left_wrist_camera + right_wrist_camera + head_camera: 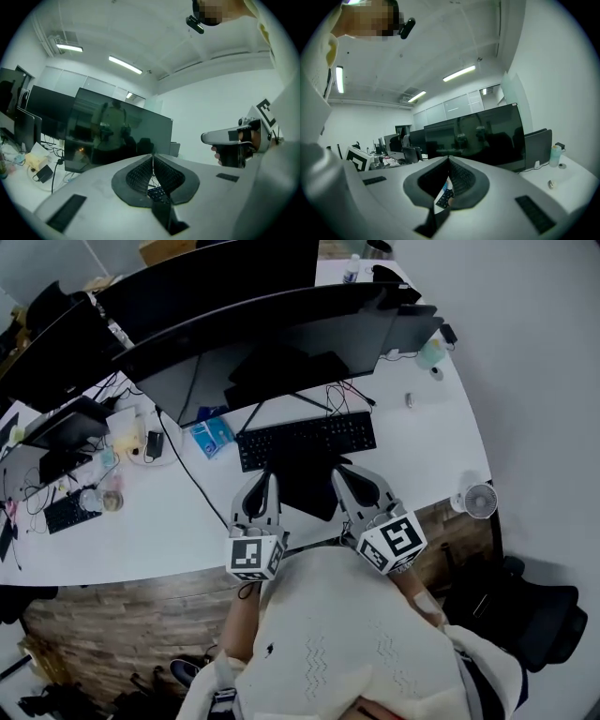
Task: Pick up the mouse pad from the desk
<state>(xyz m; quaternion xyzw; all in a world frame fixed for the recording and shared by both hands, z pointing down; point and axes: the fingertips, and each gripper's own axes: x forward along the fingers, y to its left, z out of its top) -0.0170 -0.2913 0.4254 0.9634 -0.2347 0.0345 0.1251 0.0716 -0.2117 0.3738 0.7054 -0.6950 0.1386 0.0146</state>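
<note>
The black mouse pad [309, 488] lies flat on the white desk [169, 521], just in front of the black keyboard [307, 439] and reaching the desk's front edge. My left gripper [273, 476] hovers over the pad's left edge and my right gripper [337, 472] over its right edge. Both point toward the monitor. In the left gripper view the jaws [153, 157] meet at their tips with nothing between them. The right gripper's jaws [448, 159] are likewise shut and empty. Keyboard keys show through the gap below each pair of tips.
A wide dark monitor [272, 343] stands behind the keyboard, with cables under it. A blue box [213, 435] and clutter sit at the left, a small white fan [480, 500] at the desk's right end, and a black chair [534, 610] at the lower right.
</note>
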